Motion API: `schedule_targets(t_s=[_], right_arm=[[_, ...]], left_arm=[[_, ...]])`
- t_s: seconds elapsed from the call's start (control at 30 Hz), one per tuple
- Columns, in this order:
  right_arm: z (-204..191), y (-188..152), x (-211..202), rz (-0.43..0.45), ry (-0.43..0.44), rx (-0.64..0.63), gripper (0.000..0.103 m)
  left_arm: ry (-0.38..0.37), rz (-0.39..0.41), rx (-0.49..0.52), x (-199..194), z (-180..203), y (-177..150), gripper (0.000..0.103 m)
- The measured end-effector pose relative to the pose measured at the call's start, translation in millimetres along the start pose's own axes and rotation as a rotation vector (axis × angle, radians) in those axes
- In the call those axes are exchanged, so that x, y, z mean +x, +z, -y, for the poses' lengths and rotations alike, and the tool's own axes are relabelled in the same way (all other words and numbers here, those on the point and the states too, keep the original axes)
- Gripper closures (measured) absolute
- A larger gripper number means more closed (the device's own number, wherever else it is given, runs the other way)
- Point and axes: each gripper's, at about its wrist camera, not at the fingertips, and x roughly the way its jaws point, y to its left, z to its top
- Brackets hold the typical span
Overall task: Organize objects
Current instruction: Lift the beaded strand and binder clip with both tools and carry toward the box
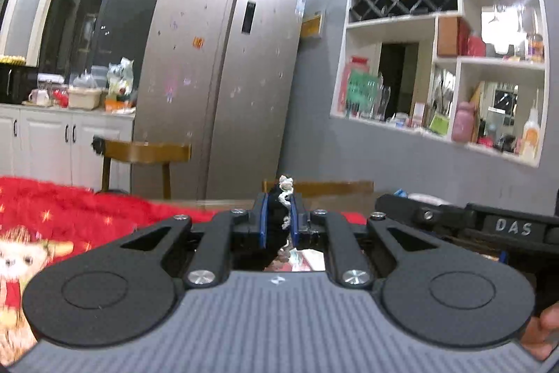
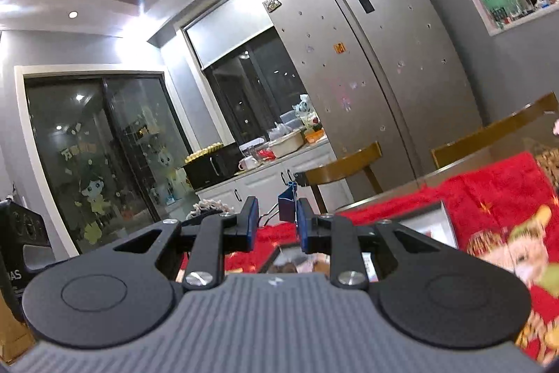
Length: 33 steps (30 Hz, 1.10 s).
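Left gripper (image 1: 279, 219) is clamped on a black-and-white lace scrunchie (image 1: 283, 205), lifted above the red cloth (image 1: 70, 208). Right gripper (image 2: 277, 221) is parted, a blue binder clip (image 2: 288, 205) against its right finger.

Left claw (image 1: 279, 219) clamps narrowly on a small dark item (image 1: 281, 208); right claw (image 2: 276, 219) stands parted, its right finger apparently touching a blue clip (image 2: 288, 207).

Both matte-black linkage grippers, left (image 1: 279, 219) and right (image 2: 276, 219), have blue finger pads (image 1: 263, 221), silver screws, ribbed grey bodies; white "DAS" lettering.
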Motion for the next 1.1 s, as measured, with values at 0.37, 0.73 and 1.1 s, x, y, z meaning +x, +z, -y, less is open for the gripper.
schedule_targets(t_s=[0.37,0.73,1.1], right_arm=[[12.5,48.7,48.5,-0.043,-0.069,0.036,0.077],[46.0,46.0,90.1,-0.172,-0.194,0.011,0.076],[77.2,6.4,138.4,-0.366,-0.301,0.08,0.076]], left_arm=[[-0.045,0.075,-0.097,38.3,0.5,57.9,0.088],[-0.104,-0.031,-0.172,115.0,-10.0,49.7,0.088],[-0.039,-0.274,-0.196,186.4,-34.8,-12.1,0.088]])
